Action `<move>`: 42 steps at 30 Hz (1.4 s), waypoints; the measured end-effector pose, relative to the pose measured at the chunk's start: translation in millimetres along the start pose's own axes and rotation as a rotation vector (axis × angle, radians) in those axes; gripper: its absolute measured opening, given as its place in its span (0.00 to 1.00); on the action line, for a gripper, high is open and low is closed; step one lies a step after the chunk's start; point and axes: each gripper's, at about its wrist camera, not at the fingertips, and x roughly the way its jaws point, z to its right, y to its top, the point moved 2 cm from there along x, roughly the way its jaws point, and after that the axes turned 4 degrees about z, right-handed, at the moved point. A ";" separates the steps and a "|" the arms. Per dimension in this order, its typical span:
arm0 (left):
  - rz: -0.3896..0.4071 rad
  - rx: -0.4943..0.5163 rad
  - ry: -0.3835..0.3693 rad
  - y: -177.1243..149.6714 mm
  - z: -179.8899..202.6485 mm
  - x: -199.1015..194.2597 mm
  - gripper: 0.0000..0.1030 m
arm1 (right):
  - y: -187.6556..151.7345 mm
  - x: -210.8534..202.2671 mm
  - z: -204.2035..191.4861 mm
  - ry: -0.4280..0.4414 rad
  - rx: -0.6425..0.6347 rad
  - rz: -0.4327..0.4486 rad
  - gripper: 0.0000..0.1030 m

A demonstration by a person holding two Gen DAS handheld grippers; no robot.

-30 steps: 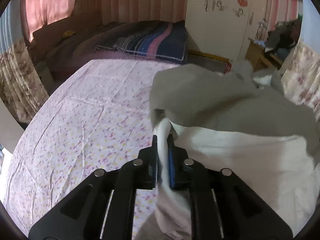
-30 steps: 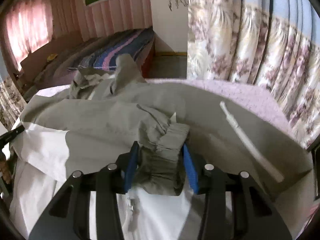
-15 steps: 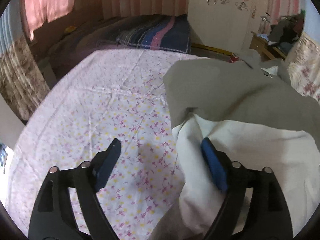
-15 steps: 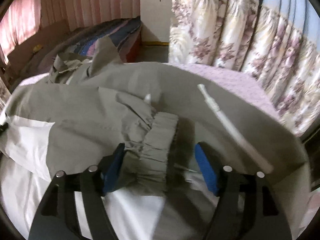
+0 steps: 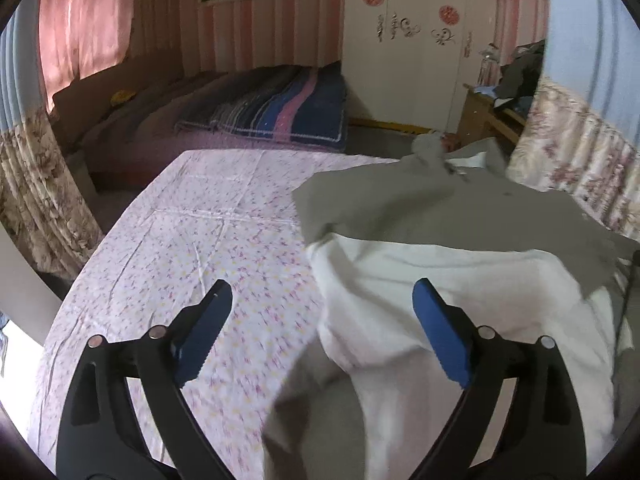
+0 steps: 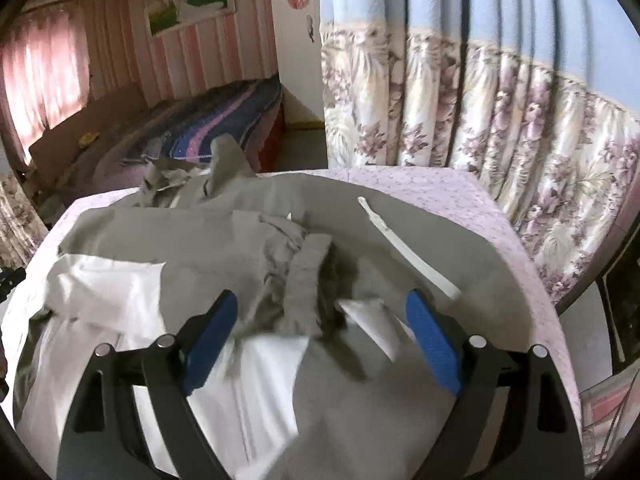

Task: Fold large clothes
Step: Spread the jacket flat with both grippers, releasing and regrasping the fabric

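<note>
The fingers point(image 5: 440, 344) of the left gripper point(image 5: 322, 334) are opening wide and are holding nothing; the white lining of the jacket point(image 5: 420, 216) is lying under and between them, but the pads are not pressing it. The fingers point(image 6: 430, 344) of the right gripper point(image 6: 320, 340) are also opening, and the elastic cuff point(image 6: 306, 280) of the grey sleeve is lying loose in the gap between them, not gripped.

The jacket is lying on the bed point(image 5: 180, 248), on the pink flowered sheet, with the grey outside partly turned over the white inside. Its hood end is pointing away toward the far edge of the bed.

Several things could be going wrong from here, in my judgement. The sleeve is resting in a bunched heap, not flat, so it may be sliding or unrolling once nothing holds it, and the fold would then be uneven. The white lining near the left gripper is looking wrinkled, and a next fold over these wrinkles could be making a thick, crooked package. The white drawstring point(image 6: 404, 248) is lying free on the grey cloth, so one of the fingers may be catching it and dragging the fabric.
</note>
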 end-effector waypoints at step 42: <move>0.075 0.101 -0.201 -67.7 77.3 -119.1 0.96 | -30.1 -88.0 -34.3 0.229 -0.013 0.069 0.02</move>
